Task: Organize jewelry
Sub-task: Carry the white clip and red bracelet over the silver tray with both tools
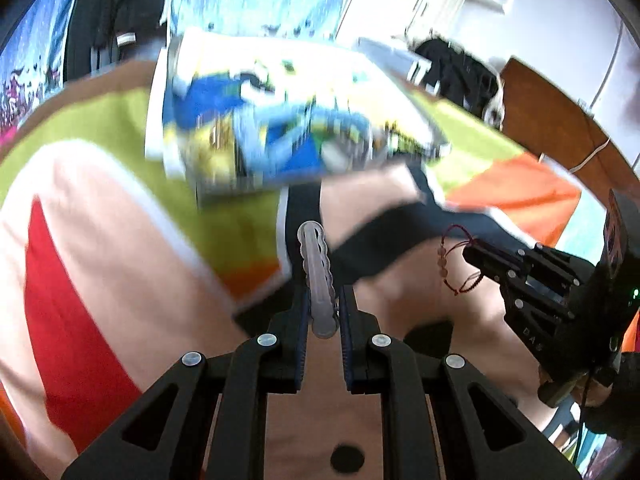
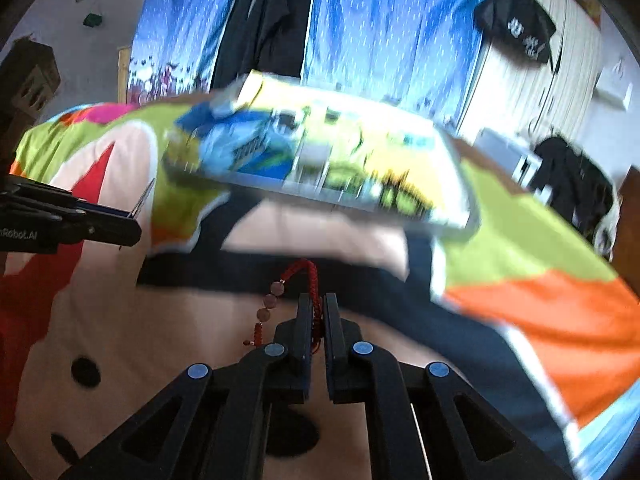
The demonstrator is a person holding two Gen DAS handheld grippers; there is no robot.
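Note:
My left gripper (image 1: pixel 323 298) is shut on a clear bumpy-edged bangle (image 1: pixel 316 264), which stands edge-on between its fingers. A red cord bracelet (image 2: pixel 314 280) with round pinkish beads (image 2: pixel 270 301) hangs from my right gripper (image 2: pixel 318 301), which is shut on the cord. In the left wrist view the right gripper (image 1: pixel 471 255) comes in from the right with the red cord bracelet (image 1: pixel 450 264) dangling at its tip. The left gripper (image 2: pixel 134 226) shows at the left edge of the right wrist view. A colourful box (image 1: pixel 280 120) (image 2: pixel 320 160) lies ahead of both, blurred by motion.
Everything lies on a bedspread (image 1: pixel 100 240) with green, orange, pink and red patches. Blue curtains (image 2: pixel 380 20) and dark clothes (image 2: pixel 272 20) hang behind. A brown headboard (image 1: pixel 560 120) and a black bag (image 1: pixel 460 68) stand at the right.

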